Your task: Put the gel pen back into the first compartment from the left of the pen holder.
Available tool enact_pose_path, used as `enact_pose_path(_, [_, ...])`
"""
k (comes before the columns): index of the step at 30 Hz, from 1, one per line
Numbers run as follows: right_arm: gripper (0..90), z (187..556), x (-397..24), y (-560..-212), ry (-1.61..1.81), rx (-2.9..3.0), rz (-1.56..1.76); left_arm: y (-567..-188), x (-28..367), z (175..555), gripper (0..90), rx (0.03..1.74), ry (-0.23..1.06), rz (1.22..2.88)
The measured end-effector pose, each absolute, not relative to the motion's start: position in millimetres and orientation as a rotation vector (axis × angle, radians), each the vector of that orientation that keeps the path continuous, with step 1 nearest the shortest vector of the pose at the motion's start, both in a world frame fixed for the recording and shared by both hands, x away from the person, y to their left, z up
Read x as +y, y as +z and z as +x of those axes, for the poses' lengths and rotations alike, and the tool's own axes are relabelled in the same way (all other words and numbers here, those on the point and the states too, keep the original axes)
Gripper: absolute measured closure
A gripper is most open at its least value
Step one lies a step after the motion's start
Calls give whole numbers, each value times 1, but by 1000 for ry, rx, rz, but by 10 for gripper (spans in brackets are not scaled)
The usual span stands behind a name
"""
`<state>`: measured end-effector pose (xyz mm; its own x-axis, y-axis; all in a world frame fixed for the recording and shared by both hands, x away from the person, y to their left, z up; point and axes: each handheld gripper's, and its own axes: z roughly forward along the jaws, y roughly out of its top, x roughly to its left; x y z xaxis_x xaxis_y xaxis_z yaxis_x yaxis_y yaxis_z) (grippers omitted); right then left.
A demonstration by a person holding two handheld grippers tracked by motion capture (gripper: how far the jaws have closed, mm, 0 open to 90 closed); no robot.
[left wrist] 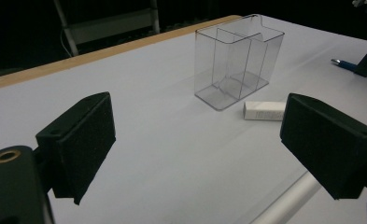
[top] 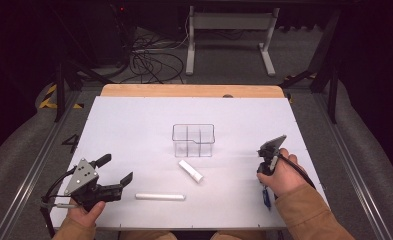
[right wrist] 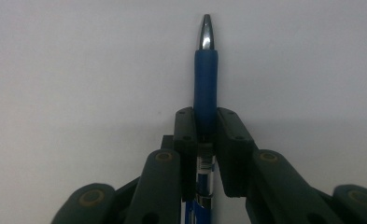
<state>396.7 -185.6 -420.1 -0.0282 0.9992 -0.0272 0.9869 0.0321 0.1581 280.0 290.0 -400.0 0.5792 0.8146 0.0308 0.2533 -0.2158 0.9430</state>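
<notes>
- While the right gripper (right wrist: 204,135) is clamped on the blue pen (right wrist: 205,84), the pen's long axis runs straight out between the jaws, silver tip forward, over the white table (top: 134,130).
- Clear divided organiser (top: 193,140) stands well apart, toward table centre, left of the right hand (top: 276,175).
- Left gripper (top: 118,170): jaws spread, nothing between them, pointed toward the organiser.
- White tube (top: 160,197) and white eraser (top: 191,171) lie loose nearer the left gripper.
</notes>
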Motion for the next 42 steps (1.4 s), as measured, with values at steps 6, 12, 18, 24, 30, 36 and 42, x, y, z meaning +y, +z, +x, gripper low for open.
enact_pose_path(6, [800, 395, -189, -406, 249, 2136, 2086, -400, 290, 280, 112, 887, 664, 1753])
enact_pose_path(12, [800, 392, -190, -391, 321, 2118, 2050, -400, 290, 280, 112, 885, 664, 1755])
enact_pose_path(18, [800, 391, -189, -386, 382, 2127, 1993, -400, 290, 280, 112, 884, 663, 1755])
enact_pose_path(24, [800, 389, -189, -375, 523, 2119, 1875, -400, 290, 280, 112, 885, 664, 1754])
enact_pose_path(30, [799, 384, -188, -364, 684, 2115, 1728, -400, 290, 280, 112, 883, 664, 1755])
enact_pose_path(36, [800, 380, -189, -353, 894, 2098, 1537, -400, 290, 280, 111, 882, 664, 1757])
enact_pose_path(42, [801, 378, -189, -346, 1096, 2124, 1417, -400, 290, 280, 111, 881, 664, 1758])
